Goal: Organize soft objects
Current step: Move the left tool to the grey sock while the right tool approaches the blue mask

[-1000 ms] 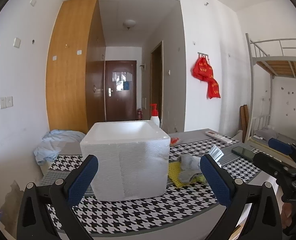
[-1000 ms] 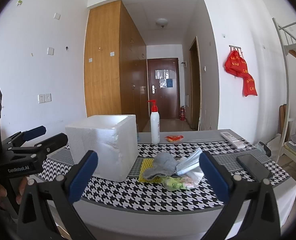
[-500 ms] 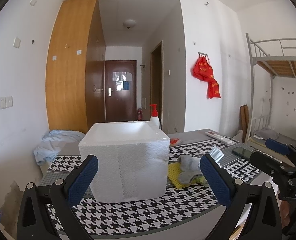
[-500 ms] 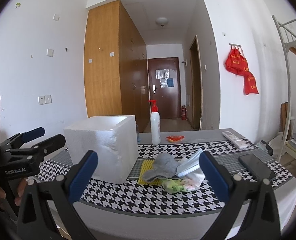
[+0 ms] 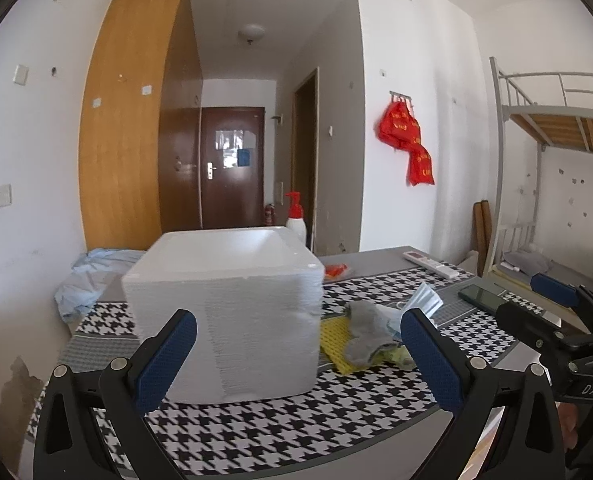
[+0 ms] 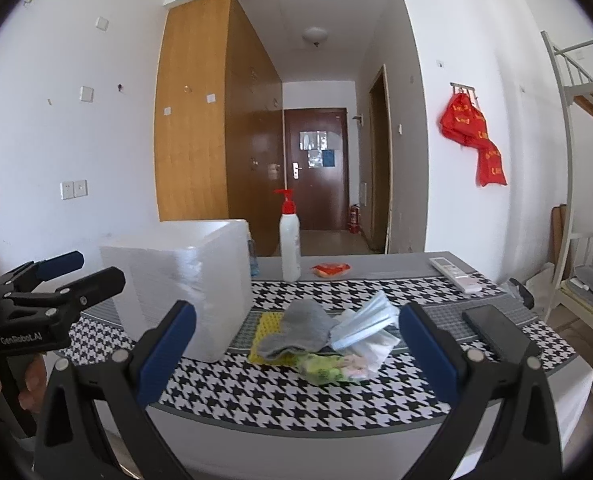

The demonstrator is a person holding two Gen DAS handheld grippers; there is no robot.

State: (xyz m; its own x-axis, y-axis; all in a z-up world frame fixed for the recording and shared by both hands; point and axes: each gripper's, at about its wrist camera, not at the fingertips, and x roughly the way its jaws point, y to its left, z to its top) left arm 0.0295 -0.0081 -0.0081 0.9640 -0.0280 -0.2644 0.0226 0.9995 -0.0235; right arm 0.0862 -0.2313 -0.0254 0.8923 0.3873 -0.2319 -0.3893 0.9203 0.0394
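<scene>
Both tools, left tool and right tool, gape empty before the foam box; soft pile waits beside it.

We count one white foam box, one pump bottle, one grey sock, one face mask, one yellow cloth, one phone, one remote.

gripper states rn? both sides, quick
Left gripper: open, holding nothing, facing the white foam box.
Right gripper: open, holding nothing, facing the pile of soft items.
</scene>
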